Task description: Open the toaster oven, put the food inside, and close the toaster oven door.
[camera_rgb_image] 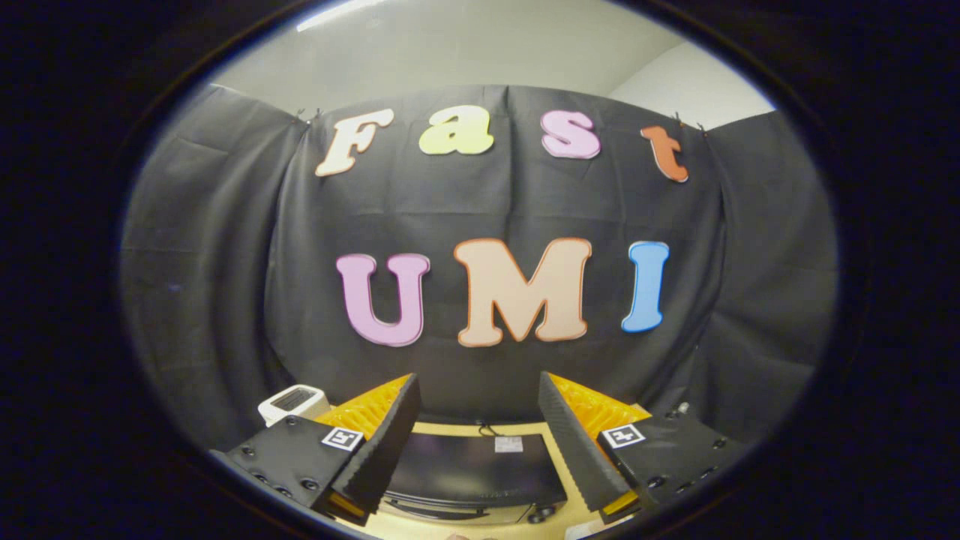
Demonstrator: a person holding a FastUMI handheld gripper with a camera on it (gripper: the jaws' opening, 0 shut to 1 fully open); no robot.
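Gripper view looks level at the booth's black cloth wall (480, 202), which drapes in folds across nearly everything ahead, from 9 o'clock round through 12 to 3 o'clock; a pale ceiling (465, 52) with a bright strip light shows above its top edge at 12 o'clock

Next in size, the gripper (480, 435) sits at 6 o'clock with its jaws spread wide and nothing held between them; each finger angles inward toward the wall, and each finger base carries a small square black-and-white marker

Oven (476, 472), a dark box with a flat, glossy top, stands low between the two fingers and just ahead of them, at 6 o'clock. Its top bears a small pale sticker near the back edge, and a cord loops up behind it against the wall. Along its front lower edge a handle line and a round knob at about 5 o'clock can be made out; whether the door is open or closed cannot be told from this angle

Counter (559, 450), a light wood surface, shows around the oven as narrow strips

Smallest, a white appliance (294, 402) with a dark slotted top stands at 8 o'clock, beyond the left finger and against the wall, apart from the oven
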